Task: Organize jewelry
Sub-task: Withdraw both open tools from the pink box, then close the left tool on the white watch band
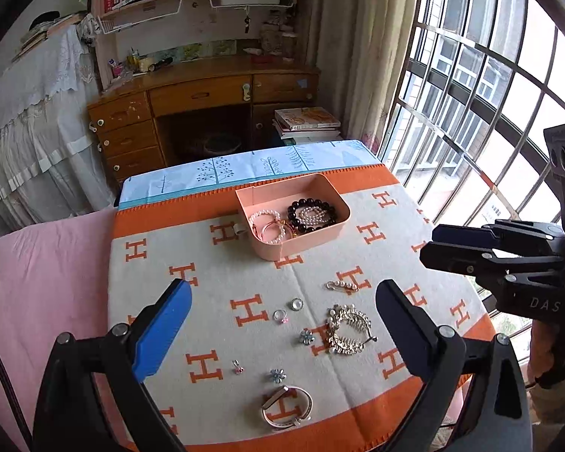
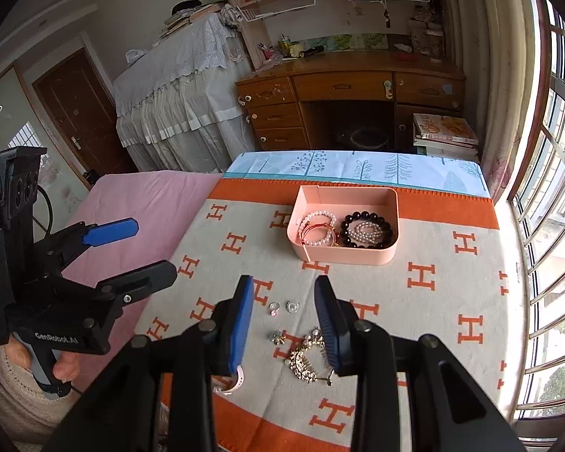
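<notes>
A pink box (image 1: 301,246) (image 2: 358,255) on the H-patterned cloth holds pearl bracelets (image 1: 267,222) and a black bead bracelet (image 1: 312,211) (image 2: 365,229). Loose on the cloth lie a gold pearl hair comb (image 1: 348,329) (image 2: 307,358), a pearl clip (image 1: 342,285), rings (image 1: 280,315) (image 2: 275,307), flower pieces (image 1: 306,337) and a white bangle (image 1: 286,406) (image 2: 231,382). My left gripper (image 1: 282,312) is open above the loose pieces, empty. My right gripper (image 2: 284,309) is open and empty above the comb; it also shows in the left wrist view (image 1: 467,248).
The table's cloth (image 1: 395,222) ends at an orange border near me. A pink cover (image 1: 45,275) lies left. A window with bars (image 1: 489,94) is right. A wooden desk (image 1: 207,98) and stacked books (image 1: 307,122) stand beyond the far edge.
</notes>
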The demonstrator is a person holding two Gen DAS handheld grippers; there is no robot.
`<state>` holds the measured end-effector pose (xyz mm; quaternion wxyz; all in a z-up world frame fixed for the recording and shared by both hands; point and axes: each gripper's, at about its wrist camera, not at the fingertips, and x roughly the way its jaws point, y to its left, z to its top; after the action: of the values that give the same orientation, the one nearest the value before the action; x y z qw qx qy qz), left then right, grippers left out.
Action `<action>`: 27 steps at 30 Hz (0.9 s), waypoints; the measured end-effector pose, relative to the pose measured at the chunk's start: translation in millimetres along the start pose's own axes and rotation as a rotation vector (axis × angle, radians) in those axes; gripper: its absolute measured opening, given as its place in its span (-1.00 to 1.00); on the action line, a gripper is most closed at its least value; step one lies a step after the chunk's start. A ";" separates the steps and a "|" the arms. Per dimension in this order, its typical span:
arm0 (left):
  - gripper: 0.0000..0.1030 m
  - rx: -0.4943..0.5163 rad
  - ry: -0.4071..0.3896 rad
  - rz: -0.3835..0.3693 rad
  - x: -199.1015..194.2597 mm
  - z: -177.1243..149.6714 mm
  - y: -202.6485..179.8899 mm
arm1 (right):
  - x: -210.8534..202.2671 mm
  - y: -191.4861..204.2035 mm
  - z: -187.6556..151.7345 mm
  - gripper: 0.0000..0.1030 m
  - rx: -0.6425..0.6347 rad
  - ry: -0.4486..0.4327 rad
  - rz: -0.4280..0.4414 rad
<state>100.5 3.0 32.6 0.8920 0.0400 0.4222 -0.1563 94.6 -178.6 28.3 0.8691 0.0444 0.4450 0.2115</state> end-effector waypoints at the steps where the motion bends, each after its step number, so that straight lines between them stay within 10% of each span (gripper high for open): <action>1: 0.89 0.022 -0.001 0.005 -1.9 -8.9 -4.7 | -0.3 1.3 -6.4 -0.34 -0.005 0.005 0.001; 15: 0.88 0.160 0.177 -0.137 57.9 -143.0 -32.6 | 46.4 -5.2 -105.7 -0.34 0.008 0.094 -0.089; 27: -0.23 0.326 0.321 -0.217 85.7 -170.2 -34.4 | 84.1 -26.7 -156.1 -0.34 0.113 0.160 -0.085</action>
<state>14.7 -16.0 -139.9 0.7734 0.1621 0.5294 -0.3087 23.0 -185.9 -135.9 0.8351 0.0574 0.5255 0.1519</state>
